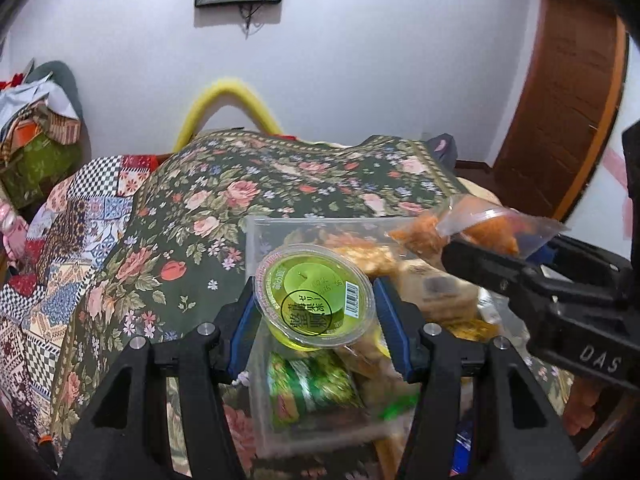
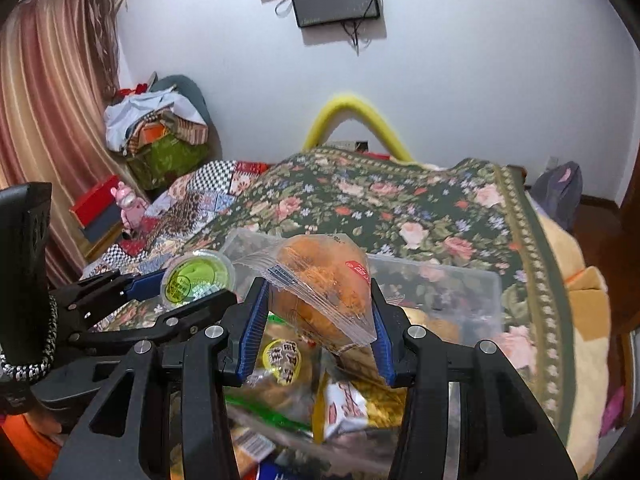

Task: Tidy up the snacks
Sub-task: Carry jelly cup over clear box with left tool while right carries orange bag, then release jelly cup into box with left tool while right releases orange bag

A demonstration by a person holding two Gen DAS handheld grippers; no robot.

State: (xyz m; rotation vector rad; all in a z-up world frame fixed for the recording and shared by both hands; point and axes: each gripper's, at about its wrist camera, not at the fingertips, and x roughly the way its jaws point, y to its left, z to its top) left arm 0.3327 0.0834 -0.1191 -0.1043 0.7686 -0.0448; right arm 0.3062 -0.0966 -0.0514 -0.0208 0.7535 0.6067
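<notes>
The left gripper [image 1: 316, 312] is clamped on a green jelly cup [image 1: 314, 294], the right gripper [image 2: 318, 316] on a wrapped bun [image 2: 316, 292], both above the clear box [image 1: 256, 248]. Several snacks already lie in the box below the fingers; these two remain to be placed, so the sorting looks partway done.

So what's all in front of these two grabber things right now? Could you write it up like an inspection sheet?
Surface: floral cloth over a bed or table.
Job's things: green jelly cup; clear-wrapped orange bun; clear plastic bin holding mixed snack packets.
Clutter: piled boxes and cloth by the wall.
Grippers: left gripper shut on the cup; right gripper shut on the bun.
Cables: dangling under the wall screen.
Surroundings: striped curtain, wooden door.
</notes>
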